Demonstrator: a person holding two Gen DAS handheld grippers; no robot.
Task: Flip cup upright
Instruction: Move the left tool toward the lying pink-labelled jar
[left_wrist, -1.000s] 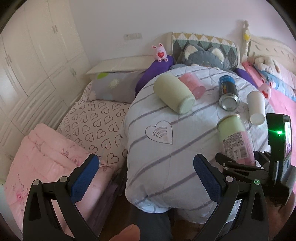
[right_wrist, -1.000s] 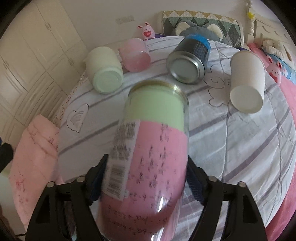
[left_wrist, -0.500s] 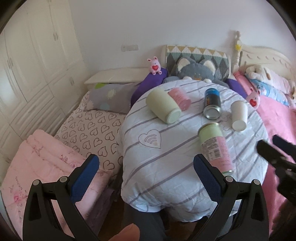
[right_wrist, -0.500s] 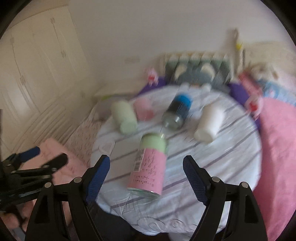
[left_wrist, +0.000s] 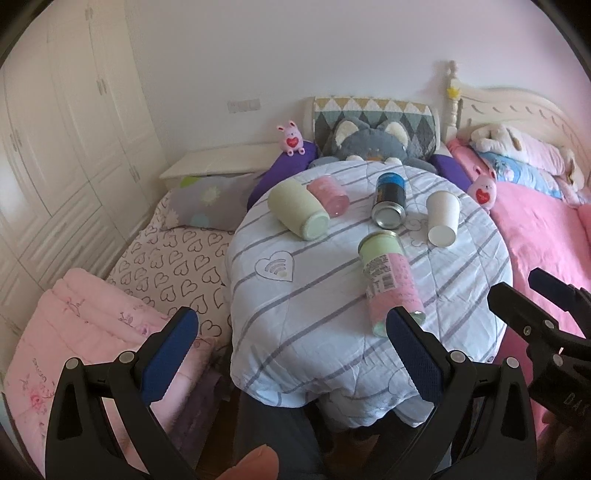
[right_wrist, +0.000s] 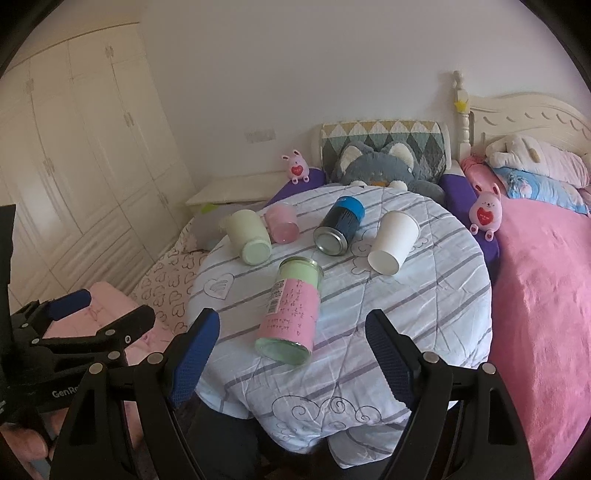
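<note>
Several cups lie on their sides on a round table with a striped cloth. Nearest is a pink and green cup, also in the left wrist view. Behind it lie a pale green cup, a pink cup, a blue and black can and a white paper cup. My right gripper is open and empty, held back from the table's front edge. My left gripper is open and empty, left of it.
A bed with a pink blanket runs along the right. Plush toys and pillows sit behind the table. A heart-print mattress and pink quilt lie at the left, before white wardrobes.
My right gripper has let go of the pink and green cup, which lies on its side on the table, and pulled back. Both grippers have moved back from the table.
</note>
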